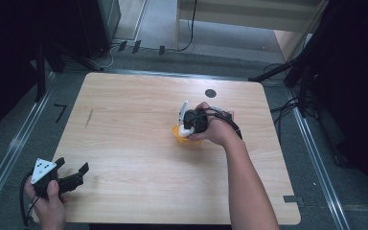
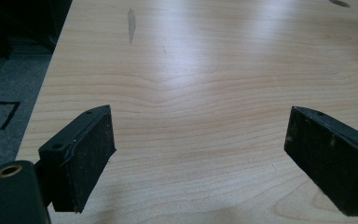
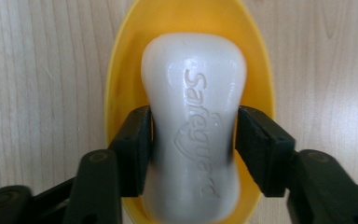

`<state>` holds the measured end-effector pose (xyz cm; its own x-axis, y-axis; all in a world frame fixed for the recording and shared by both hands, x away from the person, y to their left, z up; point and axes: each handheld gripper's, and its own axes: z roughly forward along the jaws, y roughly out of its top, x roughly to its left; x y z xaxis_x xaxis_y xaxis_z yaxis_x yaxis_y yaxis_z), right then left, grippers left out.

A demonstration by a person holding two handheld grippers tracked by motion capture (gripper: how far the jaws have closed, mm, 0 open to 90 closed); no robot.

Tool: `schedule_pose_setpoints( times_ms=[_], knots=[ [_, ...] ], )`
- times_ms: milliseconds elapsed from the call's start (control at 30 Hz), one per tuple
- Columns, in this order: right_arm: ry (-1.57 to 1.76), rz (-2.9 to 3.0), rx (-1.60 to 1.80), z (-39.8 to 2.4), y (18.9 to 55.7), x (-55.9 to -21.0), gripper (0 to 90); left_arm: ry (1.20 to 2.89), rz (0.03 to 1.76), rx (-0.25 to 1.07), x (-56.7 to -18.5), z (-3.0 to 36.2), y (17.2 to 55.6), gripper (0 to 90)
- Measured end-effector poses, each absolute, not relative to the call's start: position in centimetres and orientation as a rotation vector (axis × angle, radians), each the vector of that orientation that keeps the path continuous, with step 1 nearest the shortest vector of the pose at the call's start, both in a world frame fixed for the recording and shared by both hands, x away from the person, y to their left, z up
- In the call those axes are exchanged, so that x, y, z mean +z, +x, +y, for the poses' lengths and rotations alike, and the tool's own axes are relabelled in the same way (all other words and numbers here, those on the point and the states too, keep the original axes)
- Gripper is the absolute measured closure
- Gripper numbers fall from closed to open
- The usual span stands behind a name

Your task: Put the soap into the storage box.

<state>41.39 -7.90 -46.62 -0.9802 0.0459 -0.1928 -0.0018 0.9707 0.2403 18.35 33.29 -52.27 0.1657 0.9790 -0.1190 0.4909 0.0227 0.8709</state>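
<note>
Soap [image 3: 193, 135], a white waisted bar stamped "Safeguard", sat in a yellow oval dish [image 3: 121, 88] right of the desk's [image 1: 139, 143] centre, and the right gripper [image 3: 193, 142] had its 2 jaws pressed against the bar's narrow middle, holding it. Near the desk's front-left corner, the left gripper [image 2: 200, 161] stood wide apart over bare wood, touching nothing. Lettering on the bar read in the right gripper view, while the high view gave a dark round mark [image 1: 210, 93] near the far edge.

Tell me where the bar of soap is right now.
The white soap lies in the yellow dish, pinched at its waist by the right gripper. In the high view it is right of the table's centre, below the dark round mark.
</note>
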Motion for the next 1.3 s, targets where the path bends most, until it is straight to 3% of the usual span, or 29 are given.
schedule_pose_setpoints(
  times_ms=[800, 1300],
  knots=[
    [0.146, 2.879, 0.458, -11.4, 40.9, -44.0, 43.1, 1.603, 1.444, 0.729, -52.3, 33.2, 18.4, 8.9],
    [0.224, 2.867, 0.482, -14.7, 40.2, -44.1, 42.6, 1.608, 1.444, 0.733, -52.3, 33.2, 18.4, 8.9]
  ],
)
